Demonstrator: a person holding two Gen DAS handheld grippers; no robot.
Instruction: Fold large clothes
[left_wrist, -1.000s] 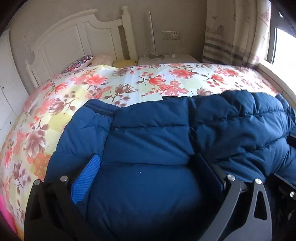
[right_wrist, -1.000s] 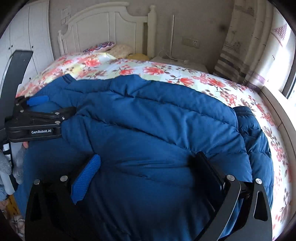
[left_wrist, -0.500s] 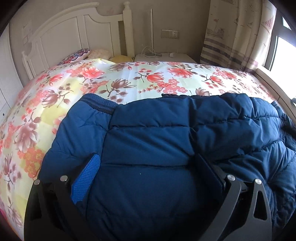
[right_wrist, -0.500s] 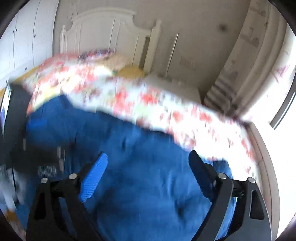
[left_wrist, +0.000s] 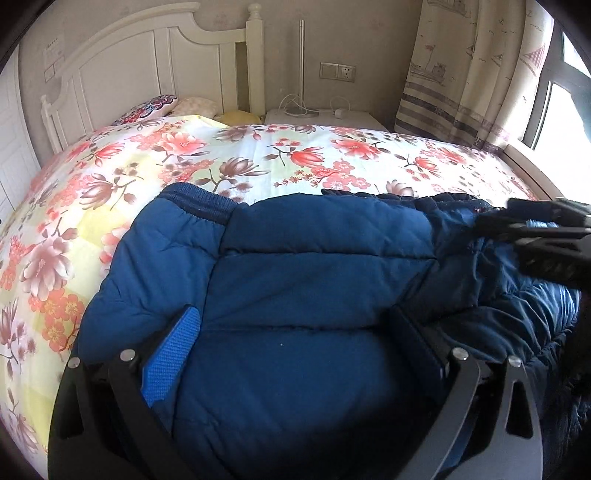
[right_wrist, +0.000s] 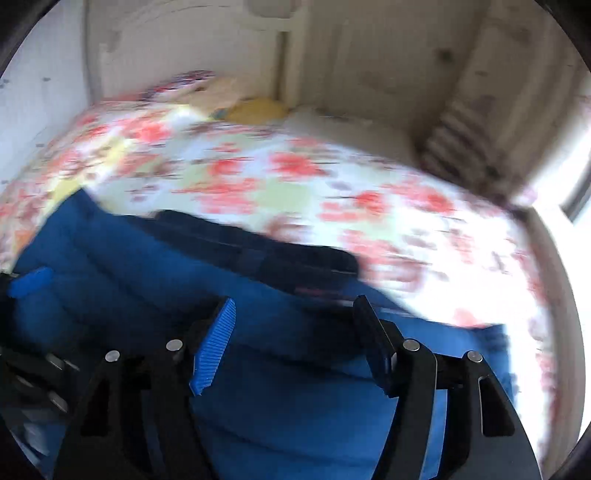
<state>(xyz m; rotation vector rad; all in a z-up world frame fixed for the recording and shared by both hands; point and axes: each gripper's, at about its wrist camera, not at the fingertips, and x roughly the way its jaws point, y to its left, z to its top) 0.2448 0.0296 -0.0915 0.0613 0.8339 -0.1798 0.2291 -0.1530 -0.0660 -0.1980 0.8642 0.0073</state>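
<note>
In the left wrist view, the left gripper (left_wrist: 295, 332) has its jaws spread wide, and the blue padded jacket (left_wrist: 314, 280) fills the whole gap between them; the fabric bulges up between the fingers, but they do not pinch it. Ahead of the jaws the jacket's ribbed hem (left_wrist: 199, 201) lies on the floral bedspread (left_wrist: 258, 158), which runs on to the white headboard (left_wrist: 147, 62) far beyond the fingertips. To the right of the jaws and further forward, the right gripper (left_wrist: 535, 236) reaches in from the frame edge over the jacket's darker, crumpled side; whether it touches the cloth there I cannot tell. In the right wrist view, heavily blurred, the right gripper (right_wrist: 295, 314) shows its jaws parted, narrower than the left's, with nothing clamped between them. The jacket (right_wrist: 147, 266) lies under and ahead of these jaws, a darker band of it (right_wrist: 277, 258) just beyond the fingertips. Left of the jaws, a blue pad of the left gripper (right_wrist: 31, 280) sits at the frame edge.
</note>
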